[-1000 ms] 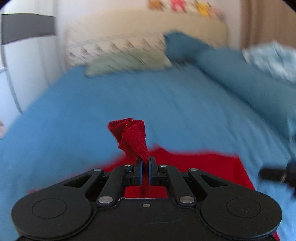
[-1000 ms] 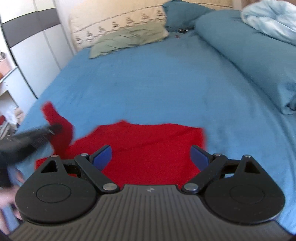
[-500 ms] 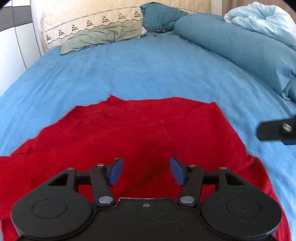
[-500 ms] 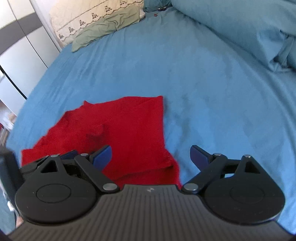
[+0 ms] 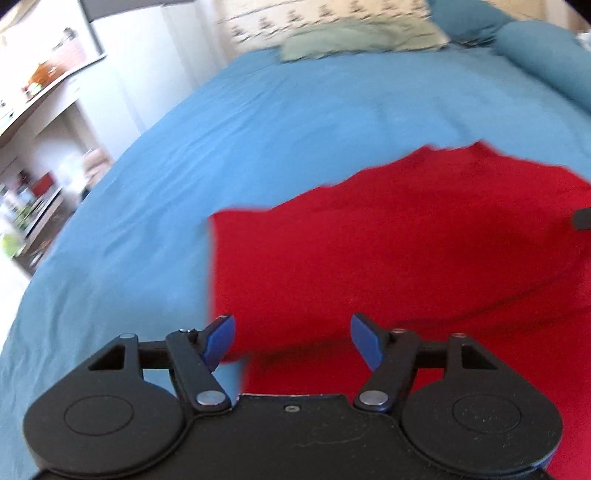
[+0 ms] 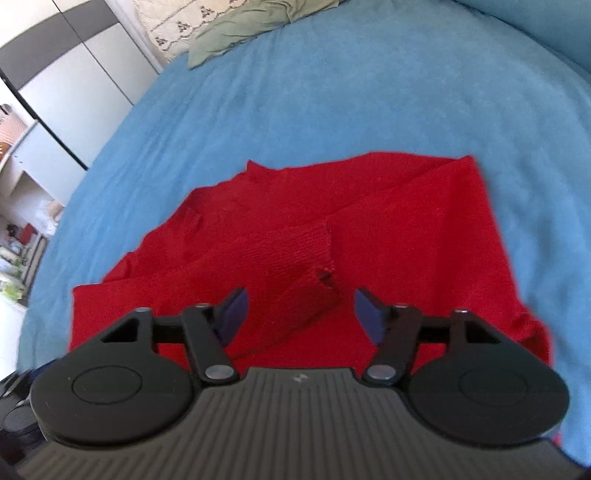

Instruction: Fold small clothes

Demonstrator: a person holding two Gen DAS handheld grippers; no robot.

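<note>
Two claws hover over the red sweater (image 6: 369,221) on the bed (image 6: 295,92): left gripper (image 5: 291,339) just opening, empty; right gripper (image 6: 299,310) closing, sleeve cuff (image 6: 295,254) ahead, ungripped.

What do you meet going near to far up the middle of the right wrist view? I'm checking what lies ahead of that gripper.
right gripper, jaws open with nothing pinched → ribbed red sleeve cuff → body of the red sweater → blue bedspread → green pillow
</note>
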